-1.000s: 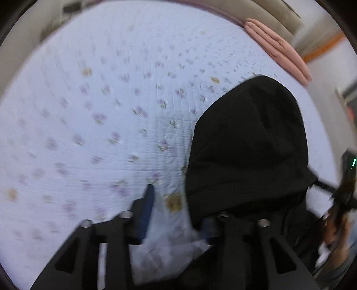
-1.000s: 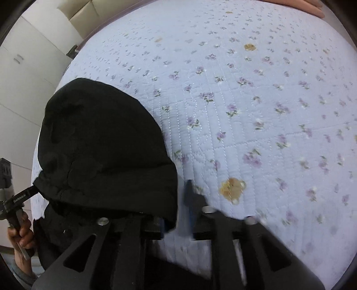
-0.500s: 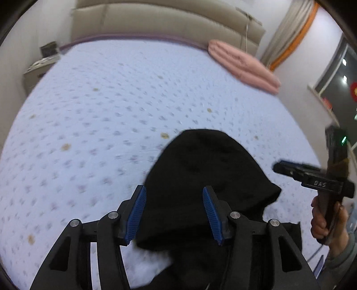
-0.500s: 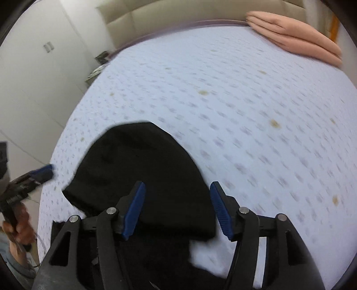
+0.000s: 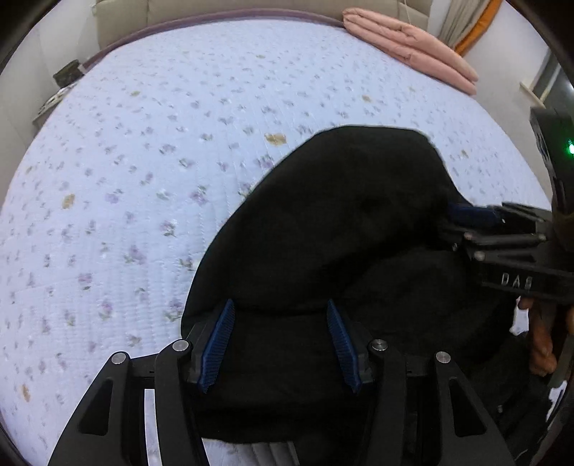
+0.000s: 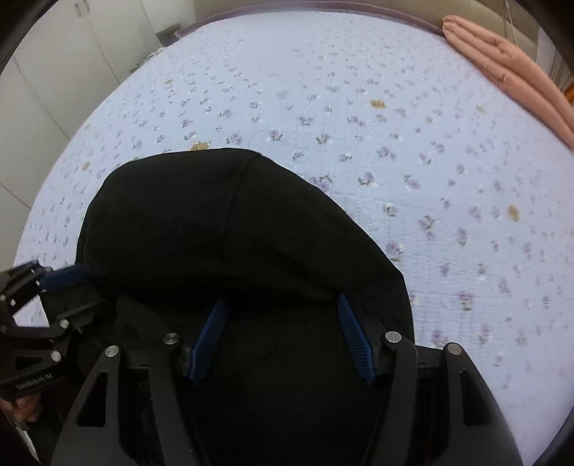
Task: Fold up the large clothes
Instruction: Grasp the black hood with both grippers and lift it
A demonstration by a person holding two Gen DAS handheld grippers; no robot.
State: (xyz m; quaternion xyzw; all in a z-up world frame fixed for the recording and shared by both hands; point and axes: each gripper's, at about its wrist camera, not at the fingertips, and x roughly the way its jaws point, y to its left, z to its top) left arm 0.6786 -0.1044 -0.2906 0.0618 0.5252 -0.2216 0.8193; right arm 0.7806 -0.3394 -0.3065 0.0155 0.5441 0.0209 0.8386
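A black hooded garment (image 5: 340, 215) lies on the floral bed quilt (image 5: 143, 161) with its rounded hood spread flat, pointing up the bed. My left gripper (image 5: 279, 312) hovers open over the seam where hood meets body, blue pads apart, black cloth below them. My right gripper (image 6: 281, 304) is open over the same seam of the garment (image 6: 215, 222), further right. Each view shows the other tool at its edge: a blue pad (image 5: 473, 214) of the right one, a blue pad (image 6: 68, 276) of the left one. Neither grips cloth.
A folded pink blanket (image 5: 412, 50) lies at the bed's far right corner, by the beige headboard (image 5: 215, 9). A small nightstand (image 5: 64, 77) stands at the far left, with white cupboards (image 6: 53, 53) beyond. A person's hand (image 5: 541, 340) holds the right tool.
Both grippers have opened wider and let go of the hood's edges. They moved inward from the hood's sides to stand over its base. The hood now rests flat.
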